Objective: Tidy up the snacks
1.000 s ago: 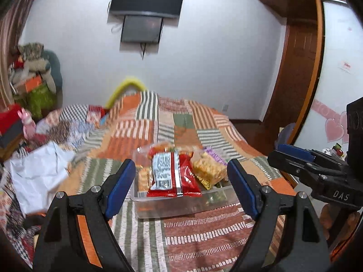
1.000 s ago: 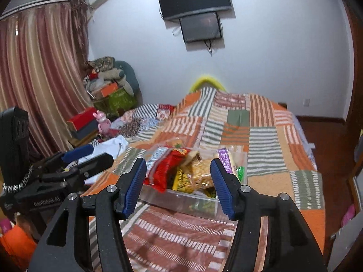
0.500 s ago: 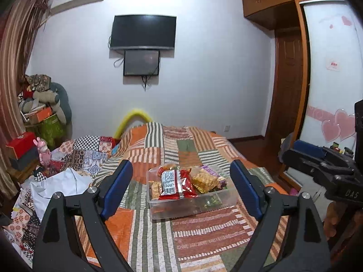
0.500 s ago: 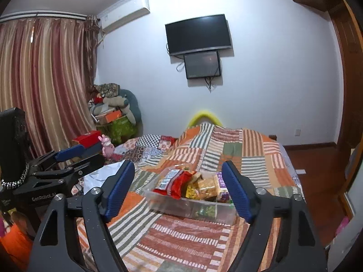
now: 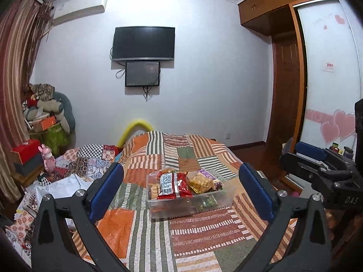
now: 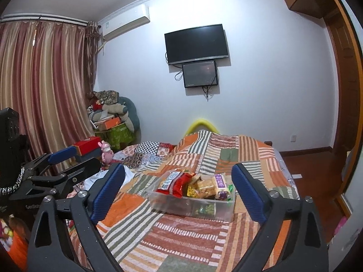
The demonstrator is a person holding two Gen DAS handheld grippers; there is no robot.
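Note:
A clear plastic bin [image 5: 217, 201] full of snack packets sits on the patchwork bedspread [image 5: 192, 233]; it also shows in the right wrist view [image 6: 213, 210]. A red packet [image 5: 172, 184] lies on top at the left, yellow and purple packets [image 6: 215, 184] at the right. My left gripper [image 5: 181, 192] is open and empty, held well back from the bin. My right gripper [image 6: 178, 193] is open and empty, also well back. The right gripper shows at the edge of the left wrist view [image 5: 317, 167], and the left gripper at the edge of the right wrist view [image 6: 61, 165].
A pile of clothes and white fabric [image 5: 56, 188] lies left of the bed. A red box [image 6: 87, 144] and a pink toy [image 6: 105, 151] stand by the curtain. A wardrobe [image 5: 329, 113] and wooden floor [image 6: 313, 170] are to the right. A TV [image 5: 144, 43] hangs on the far wall.
Both grippers have pulled back and risen away from the bin, which now looks smaller and farther. Both stay open and empty.

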